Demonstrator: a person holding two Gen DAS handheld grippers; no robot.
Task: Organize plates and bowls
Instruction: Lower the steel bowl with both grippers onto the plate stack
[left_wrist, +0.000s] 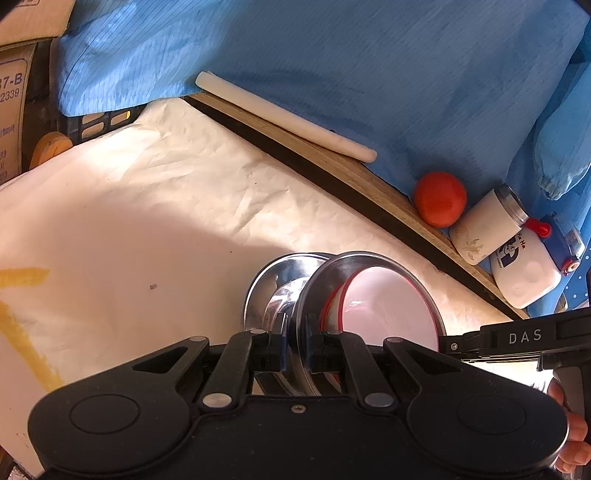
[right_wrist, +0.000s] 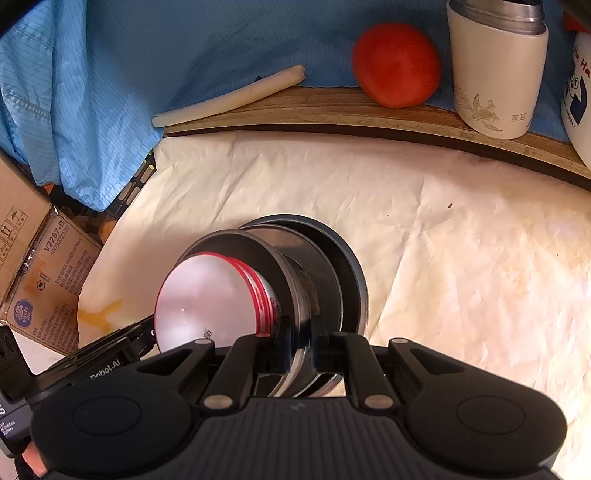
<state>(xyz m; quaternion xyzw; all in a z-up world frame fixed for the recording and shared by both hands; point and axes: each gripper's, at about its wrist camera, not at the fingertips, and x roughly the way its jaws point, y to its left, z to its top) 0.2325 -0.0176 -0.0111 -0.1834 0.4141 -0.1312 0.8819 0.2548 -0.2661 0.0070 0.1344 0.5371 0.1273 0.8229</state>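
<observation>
Left gripper: pinching the rim of a steel bowl that holds a red-rimmed white bowl. Right gripper: pinching the same steel rim. Second steel bowl: nested behind the first, over the white-papered counter. Beyond the bowls, along the counter's wooden edge: white stick, tomato, cream cup.

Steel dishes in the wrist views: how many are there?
2. One steel dish is clamped by the left gripper and holds the red-rimmed white bowl. The other steel dish sits behind it, rim pinched by the right gripper. More may be hidden between them.
</observation>
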